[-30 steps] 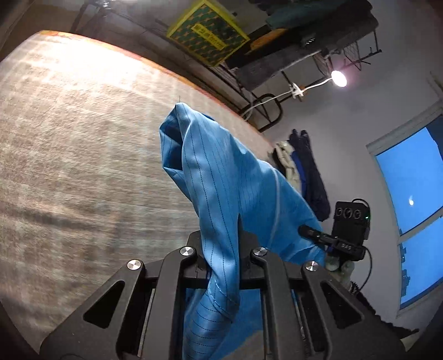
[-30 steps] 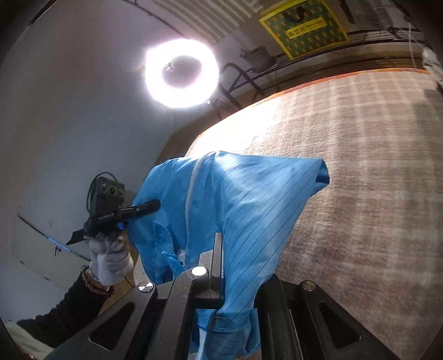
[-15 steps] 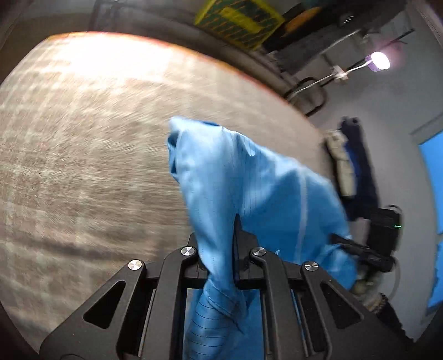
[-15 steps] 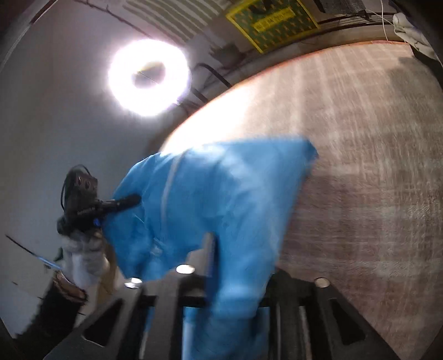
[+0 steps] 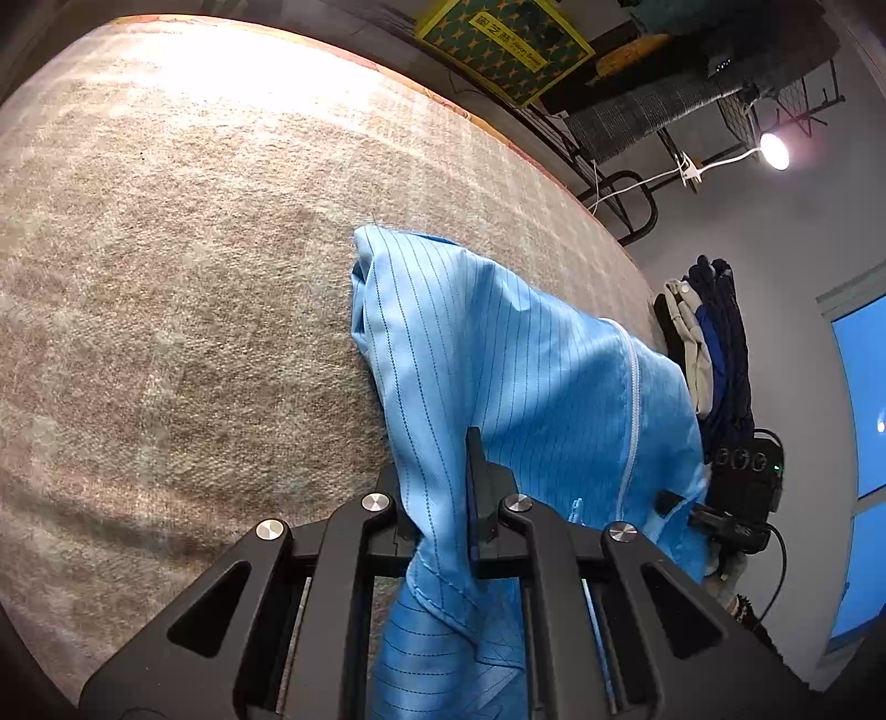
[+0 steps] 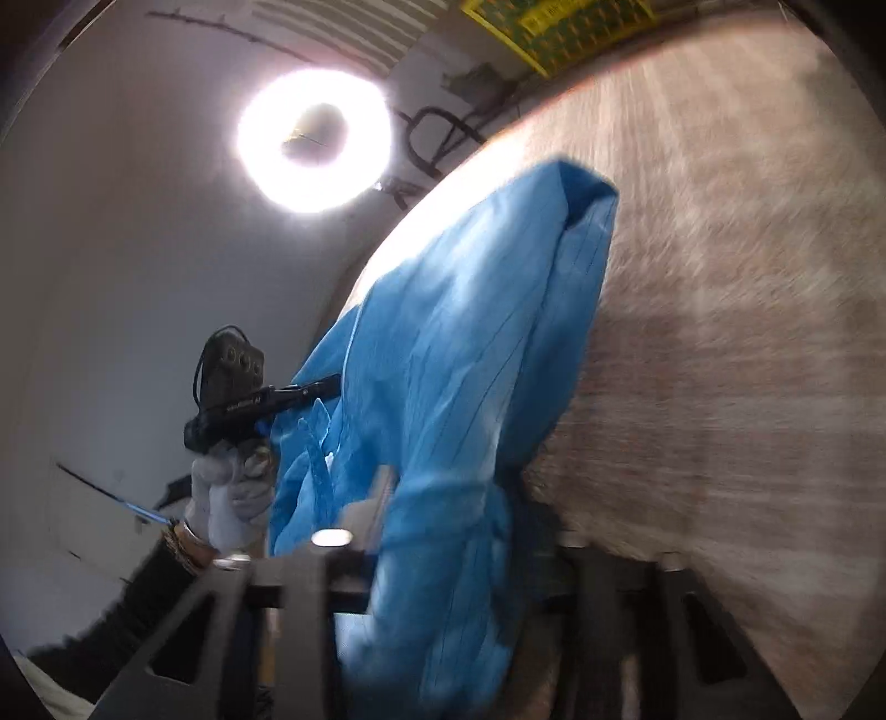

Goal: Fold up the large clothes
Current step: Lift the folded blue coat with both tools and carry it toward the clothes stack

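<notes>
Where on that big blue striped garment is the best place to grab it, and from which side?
Probably by its stitched hem, coming in from the near side with the cloth edge-on between the fingers. The blue garment hangs in limp folds over the carpet, so only the hem gives a firm, thin line. The left gripper pinches it there; the right gripper's jaws are closing with cloth between them.

Garment: bright blue, thin dark pinstripes, pale blue-white zip line down front
Carpet: beige-brown, faint lighter check, orange edge at far side
Left gripper: black, silver screws
Right gripper: black, blurred
Box: yellow border, dark green ground with yellow dotted pattern, yellow label
Glove on hand: white; sleeve black
Hanging clothes: navy, cream
Walls grey, window blue
</notes>
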Tool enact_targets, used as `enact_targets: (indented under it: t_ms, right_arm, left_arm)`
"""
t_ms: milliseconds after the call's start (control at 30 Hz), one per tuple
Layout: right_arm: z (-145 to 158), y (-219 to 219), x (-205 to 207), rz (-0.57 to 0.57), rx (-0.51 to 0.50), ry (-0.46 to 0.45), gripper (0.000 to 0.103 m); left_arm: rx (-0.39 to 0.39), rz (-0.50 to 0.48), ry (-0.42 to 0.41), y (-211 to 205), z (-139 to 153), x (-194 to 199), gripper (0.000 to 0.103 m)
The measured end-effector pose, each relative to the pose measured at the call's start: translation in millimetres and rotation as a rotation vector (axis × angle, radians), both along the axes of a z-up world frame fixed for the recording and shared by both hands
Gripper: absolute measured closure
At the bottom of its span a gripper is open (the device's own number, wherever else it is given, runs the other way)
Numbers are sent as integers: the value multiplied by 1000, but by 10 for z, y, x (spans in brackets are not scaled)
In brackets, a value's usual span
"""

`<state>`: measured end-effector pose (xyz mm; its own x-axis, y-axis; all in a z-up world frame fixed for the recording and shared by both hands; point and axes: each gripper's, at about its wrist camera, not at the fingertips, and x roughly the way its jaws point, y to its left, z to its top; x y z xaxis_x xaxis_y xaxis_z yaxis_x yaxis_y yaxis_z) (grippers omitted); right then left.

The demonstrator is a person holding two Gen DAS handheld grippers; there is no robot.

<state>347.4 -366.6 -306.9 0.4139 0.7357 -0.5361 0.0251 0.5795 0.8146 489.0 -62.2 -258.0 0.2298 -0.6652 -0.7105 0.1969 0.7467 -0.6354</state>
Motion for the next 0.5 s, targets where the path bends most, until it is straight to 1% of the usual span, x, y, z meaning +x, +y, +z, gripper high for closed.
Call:
enact_targets:
  t_ms: [33, 100, 233, 267, 333, 500]
  right_arm:
    - [14, -12, 4, -17, 20, 10, 90]
    - [169, -37, -63, -45, 1, -19, 100]
    - [504, -60, -223, -54, -53, -69, 101]
    - [628, -78, -288, -59, -83, -84, 101]
    - [783, -134, -382, -69, -118, -98, 102]
    - [1277, -471, -744, -113, -202, -148, 102]
  left_arm:
    - [-4, 2, -5, 15, 38, -27, 95]
    - [-6, -8, -26, 1, 175, -101, 95]
    - [-17, -39, -69, -136, 507, -291, 96]
    - [-20, -45, -77, -180, 571, -332, 96]
    - [-32, -75, -100, -310, 726, -445, 96]
    - [-71, -153, -149, -782, 1163, -707, 97]
